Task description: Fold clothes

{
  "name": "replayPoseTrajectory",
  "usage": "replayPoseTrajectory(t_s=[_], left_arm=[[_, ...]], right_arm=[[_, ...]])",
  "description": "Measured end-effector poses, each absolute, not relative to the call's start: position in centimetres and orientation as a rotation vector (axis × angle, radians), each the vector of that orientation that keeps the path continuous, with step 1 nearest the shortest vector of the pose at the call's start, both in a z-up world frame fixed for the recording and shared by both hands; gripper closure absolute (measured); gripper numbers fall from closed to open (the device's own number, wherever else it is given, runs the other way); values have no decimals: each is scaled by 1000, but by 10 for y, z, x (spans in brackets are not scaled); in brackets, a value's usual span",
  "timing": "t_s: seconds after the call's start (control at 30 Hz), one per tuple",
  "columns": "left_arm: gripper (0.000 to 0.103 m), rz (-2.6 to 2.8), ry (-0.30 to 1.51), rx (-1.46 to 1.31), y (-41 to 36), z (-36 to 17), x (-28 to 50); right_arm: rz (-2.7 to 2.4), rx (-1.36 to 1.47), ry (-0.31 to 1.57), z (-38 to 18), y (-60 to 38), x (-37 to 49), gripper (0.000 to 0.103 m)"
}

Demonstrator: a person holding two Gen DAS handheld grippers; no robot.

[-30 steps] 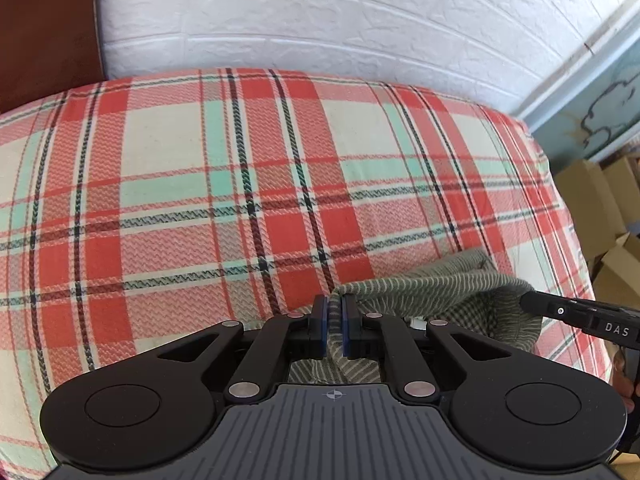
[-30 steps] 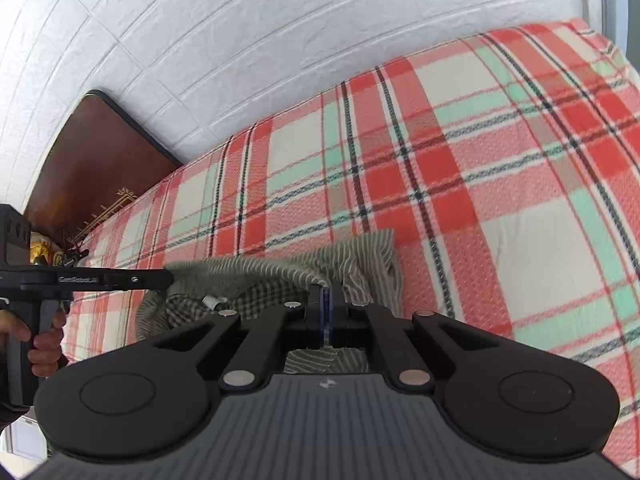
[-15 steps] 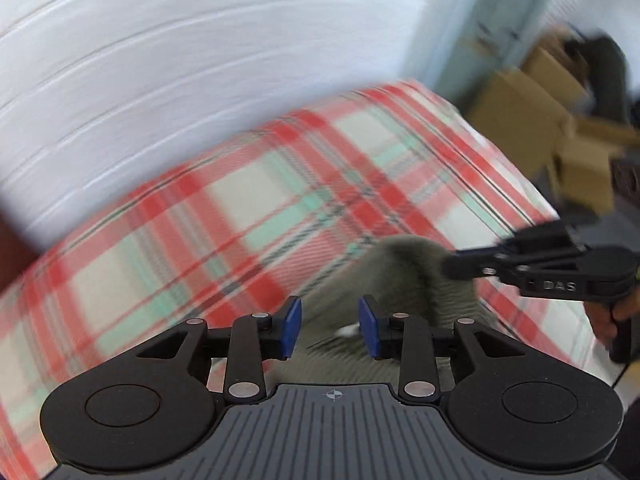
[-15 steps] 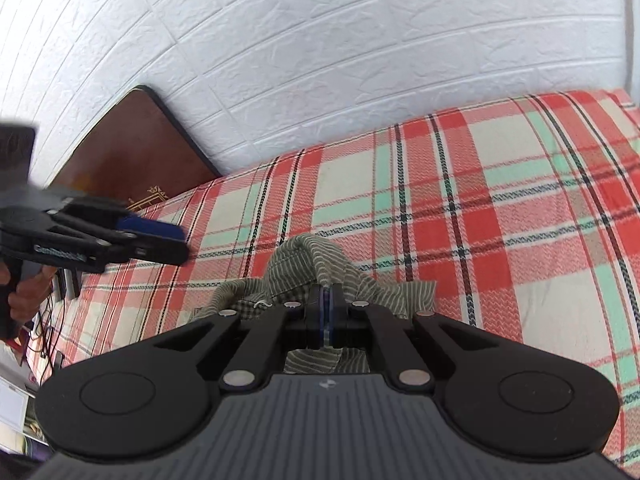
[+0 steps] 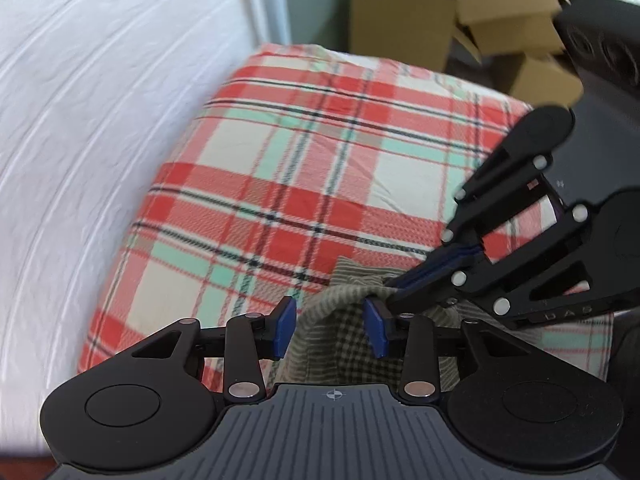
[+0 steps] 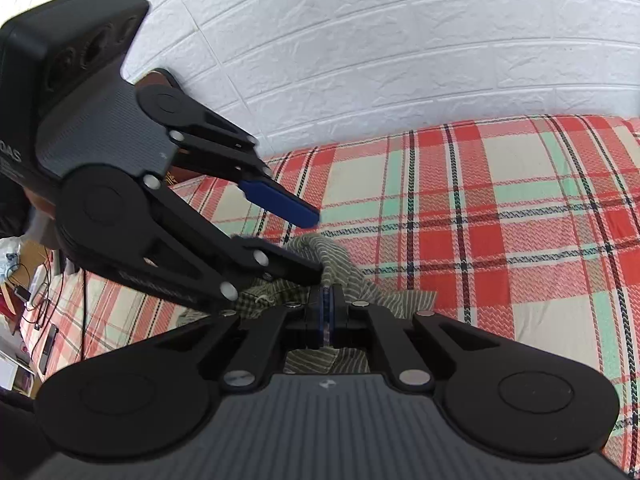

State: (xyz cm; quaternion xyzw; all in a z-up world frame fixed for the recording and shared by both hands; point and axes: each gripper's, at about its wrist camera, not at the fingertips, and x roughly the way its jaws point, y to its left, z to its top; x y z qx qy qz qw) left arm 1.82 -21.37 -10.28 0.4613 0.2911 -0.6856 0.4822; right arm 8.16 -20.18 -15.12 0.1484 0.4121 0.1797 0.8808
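A green striped and checked garment (image 5: 336,344) lies bunched on a red, mint and cream plaid bed sheet (image 5: 300,160). My left gripper (image 5: 331,326) straddles a raised fold of it. Its blue pads (image 5: 286,326) stand apart and the jaws are closing, with cloth between them but not pressed. My right gripper (image 5: 404,280) comes in from the right, shut on the same fold. In the right wrist view the right gripper (image 6: 326,304) pinches the garment (image 6: 344,264), and the left gripper (image 6: 316,244) reaches in from the left with its jaws apart over the cloth.
A white brick-pattern wall (image 6: 400,40) runs along the far side of the bed sheet (image 6: 480,220). Cardboard boxes (image 5: 400,12) stand past the bed's end. Cables and small items (image 6: 24,300) lie beyond the bed's left edge.
My left gripper let go of the garment, opened, rolled and swung over beside the right gripper, and its jaws have since narrowed around the fold. The right gripper stayed shut and lifted the cloth slightly.
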Motion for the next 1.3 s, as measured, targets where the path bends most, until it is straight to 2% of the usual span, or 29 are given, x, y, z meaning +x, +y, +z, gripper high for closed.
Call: replayPoseTrajectory(t_s=[0.03,0.07,0.2,0.23,0.43,0.57,0.6,0.67,0.7,0.87,0.93,0.97,1.0,1.07,1.13,1.27,1.3], left_arm=[[94,-1676,715,1127,-216,-105,18],[101,-1681,720,1129,-218,-108,18],[103,-1647,810,972,-224,-112,37],[103,-1632,831,932,-226,-113,42],[103,-1576,900,833,-225,-120,60],[103,-1554,926,790,-224,-123,67],[103,-1546,929,785,-224,-124,69],[103,-1530,941,769,-224,-126,72],[103,-1521,948,758,-225,-128,74],[103,-1499,976,733,-223,-134,77],[101,-1496,996,723,-222,-136,78],[96,-1495,1010,719,-221,-136,78],[77,-1496,1010,713,-218,-133,79],[73,-1497,1013,695,-210,-124,82],[64,-1516,1021,652,-196,-111,86],[62,-1583,1098,572,-166,-105,96],[61,-1577,1125,575,-162,-113,93]], right_arm=[[370,311,857,-151,-203,82,100],[364,318,857,-152,-204,82,100],[319,372,857,-157,-211,81,93],[306,392,857,-158,-213,79,86],[259,547,872,-168,-219,66,69],[266,617,916,-182,-213,61,66],[280,626,927,-185,-211,61,67],[310,640,949,-189,-206,61,96],[325,637,962,-190,-203,61,101],[351,586,985,-191,-195,61,102],[342,574,998,-194,-196,62,102],[337,568,1005,-196,-196,63,101],[333,562,1012,-197,-197,63,98],[319,564,1008,-196,-202,62,98],[311,572,996,-192,-209,61,96],[314,546,991,-186,-217,64,94],[310,537,991,-185,-219,65,90]])
